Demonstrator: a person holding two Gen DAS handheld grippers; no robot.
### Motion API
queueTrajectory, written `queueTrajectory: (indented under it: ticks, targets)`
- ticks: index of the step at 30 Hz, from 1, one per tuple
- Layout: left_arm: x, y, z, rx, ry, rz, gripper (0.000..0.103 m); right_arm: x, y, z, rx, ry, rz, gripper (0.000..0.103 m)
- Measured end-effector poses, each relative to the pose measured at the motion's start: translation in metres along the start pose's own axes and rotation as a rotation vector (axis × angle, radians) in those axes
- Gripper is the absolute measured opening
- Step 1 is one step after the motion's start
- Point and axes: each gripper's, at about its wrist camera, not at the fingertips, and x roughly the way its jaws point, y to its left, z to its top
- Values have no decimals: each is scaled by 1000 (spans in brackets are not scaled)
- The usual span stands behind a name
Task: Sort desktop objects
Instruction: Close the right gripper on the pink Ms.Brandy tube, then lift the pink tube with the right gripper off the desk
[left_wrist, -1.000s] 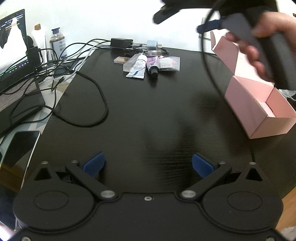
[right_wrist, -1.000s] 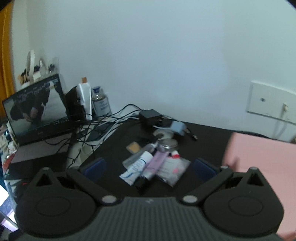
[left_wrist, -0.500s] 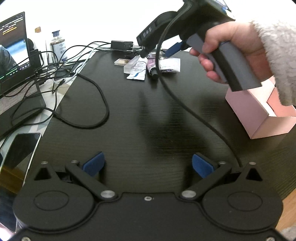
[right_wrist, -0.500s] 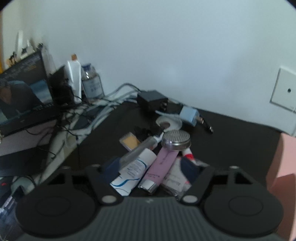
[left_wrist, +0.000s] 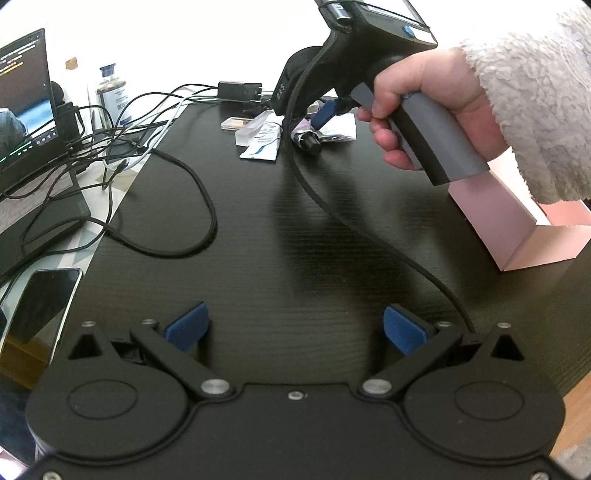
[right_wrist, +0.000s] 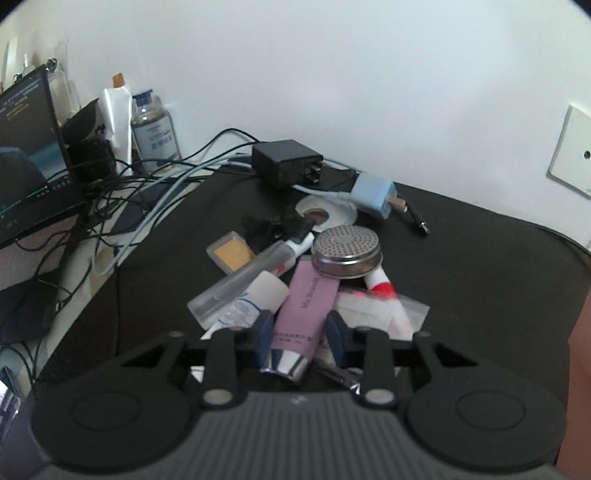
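A pile of small objects lies at the far end of the black desk (left_wrist: 295, 236). In the right wrist view my right gripper (right_wrist: 301, 336) has its blue pads on both sides of a pink tube (right_wrist: 306, 306) and is shut on it. Beside the tube lie a white tube (right_wrist: 251, 302), a clear stick (right_wrist: 243, 280), a round metal strainer (right_wrist: 345, 249) and a red-and-white tube (right_wrist: 384, 291). My left gripper (left_wrist: 293, 326) is open and empty above the near desk. A pink open box (left_wrist: 517, 225) stands at the right.
Black cables (left_wrist: 177, 221) loop over the desk's left side. A phone (left_wrist: 40, 302) and a laptop (left_wrist: 22, 110) lie off the left edge. A black charger (right_wrist: 286, 162), a blue plug (right_wrist: 373, 194), a tape roll (right_wrist: 325, 214) and bottles (right_wrist: 153, 129) stand at the back.
My right gripper has moved down and forward onto the pile and closed its jaws around the pink tube. My left gripper has stayed put and open.
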Motion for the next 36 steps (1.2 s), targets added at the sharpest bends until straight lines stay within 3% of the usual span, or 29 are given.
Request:
queueTrajectory:
  ticks: [12,21,36]
  targets:
    - [-1,1,0,-3,4,9,103,-4,8,-13,-81,4,-33,32]
    - [-1,-1,0,-4,4,19,103,-27,10,-38,-107,41,34,32]
    - [-1,-1,0,-17,4,29,103,-65,6,-75,-144,93,66,32]
